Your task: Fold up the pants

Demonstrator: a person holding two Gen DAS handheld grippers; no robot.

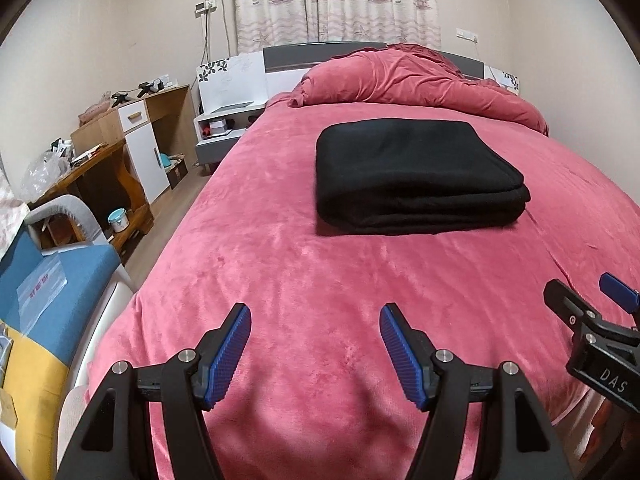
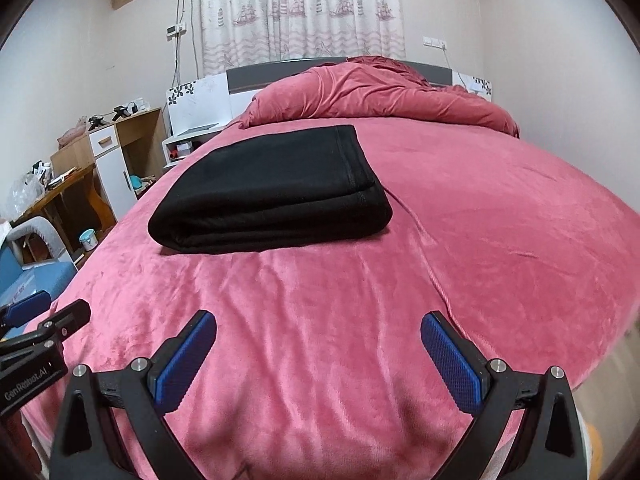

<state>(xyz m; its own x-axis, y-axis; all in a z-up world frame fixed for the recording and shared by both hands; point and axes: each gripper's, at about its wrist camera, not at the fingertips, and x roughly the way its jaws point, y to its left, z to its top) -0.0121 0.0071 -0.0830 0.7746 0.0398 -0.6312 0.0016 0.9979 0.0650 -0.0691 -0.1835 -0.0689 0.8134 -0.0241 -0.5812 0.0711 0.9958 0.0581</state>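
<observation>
Here the black pants (image 1: 416, 176) lie folded in a neat stacked rectangle on the pink bed (image 1: 280, 272), about the middle of it, nearer than the heaped pink quilt (image 1: 412, 80) by the headboard. Both tongs hang over the near end of the bed, well apart from the pants. The left tongs (image 1: 316, 356) stand wide open with nothing between their blue pads; the right tongs (image 2: 319, 364) likewise gape empty.
</observation>
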